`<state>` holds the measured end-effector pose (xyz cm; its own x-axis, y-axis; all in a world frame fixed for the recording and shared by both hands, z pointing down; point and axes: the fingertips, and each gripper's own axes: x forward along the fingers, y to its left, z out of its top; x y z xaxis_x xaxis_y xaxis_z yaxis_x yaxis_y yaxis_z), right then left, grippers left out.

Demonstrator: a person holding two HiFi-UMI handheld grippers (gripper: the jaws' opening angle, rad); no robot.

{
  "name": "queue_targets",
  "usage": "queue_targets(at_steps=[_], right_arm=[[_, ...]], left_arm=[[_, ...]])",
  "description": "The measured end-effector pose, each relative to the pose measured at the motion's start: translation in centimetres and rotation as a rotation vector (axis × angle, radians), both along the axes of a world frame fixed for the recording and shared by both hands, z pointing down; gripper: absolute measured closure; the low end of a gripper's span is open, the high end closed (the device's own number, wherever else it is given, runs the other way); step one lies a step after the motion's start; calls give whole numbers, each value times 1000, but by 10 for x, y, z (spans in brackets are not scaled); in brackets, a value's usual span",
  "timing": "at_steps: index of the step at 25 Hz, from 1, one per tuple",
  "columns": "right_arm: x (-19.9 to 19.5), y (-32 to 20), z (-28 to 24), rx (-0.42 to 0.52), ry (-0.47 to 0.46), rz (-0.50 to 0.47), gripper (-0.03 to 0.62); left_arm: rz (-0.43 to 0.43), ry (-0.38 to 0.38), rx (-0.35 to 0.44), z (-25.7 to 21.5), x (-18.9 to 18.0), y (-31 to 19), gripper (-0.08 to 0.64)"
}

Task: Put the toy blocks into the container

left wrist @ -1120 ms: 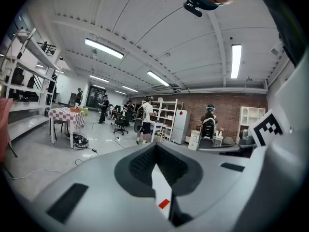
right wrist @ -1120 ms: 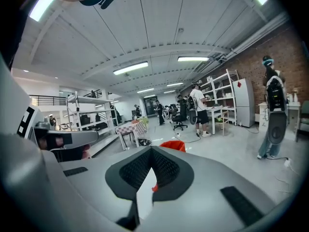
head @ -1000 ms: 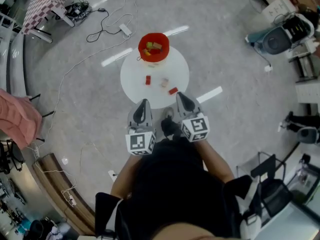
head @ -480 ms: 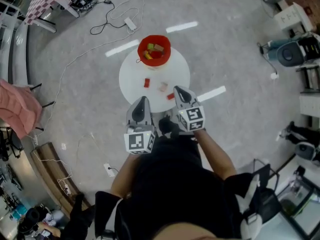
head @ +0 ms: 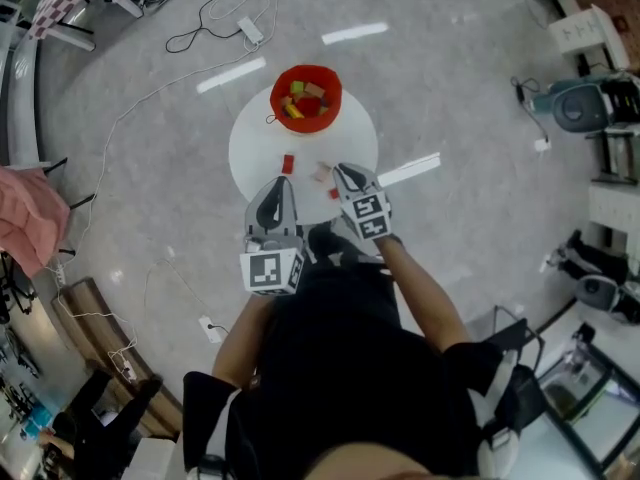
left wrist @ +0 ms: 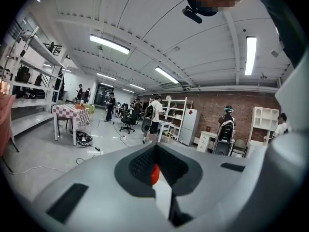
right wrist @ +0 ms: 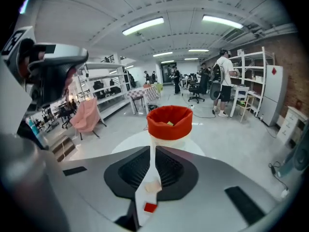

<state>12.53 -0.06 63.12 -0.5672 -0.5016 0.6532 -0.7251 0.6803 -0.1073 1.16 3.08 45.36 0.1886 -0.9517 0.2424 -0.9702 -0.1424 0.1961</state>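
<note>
Left tongs clenched, empty. Right tongs likewise clenched on nothing, tilted down over near rim of round white surface. Under right tips, seen through the narrow slit: pale block and small red block, both lying on surface. Ahead of left tips: second red block. At far edge: red container, several blocks inside.

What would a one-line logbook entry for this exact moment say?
left gripper: shut, empty | right gripper: shut, empty, pointing at beige block | table: red blocks loose too | red container: some blocks inside
</note>
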Motion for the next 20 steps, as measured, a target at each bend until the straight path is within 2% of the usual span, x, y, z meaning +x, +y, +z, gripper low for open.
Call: queue_targets(at_steps=[9,13,18,20], right_arm=[[-11,-7,91,-162,223,-164,555],[-5,-2,134,-249,311,-212,551],[2,6,177,-360,377,-262,535],[7,2,191,-373,417,-272,534]], left_arm=[[51,26,-30,10,-15,-40,561],[50,71,-47,12,-18,-57,561],[68,76,-71,22,-21,-71,561],[70,79,-81,27,-22,-74,561]])
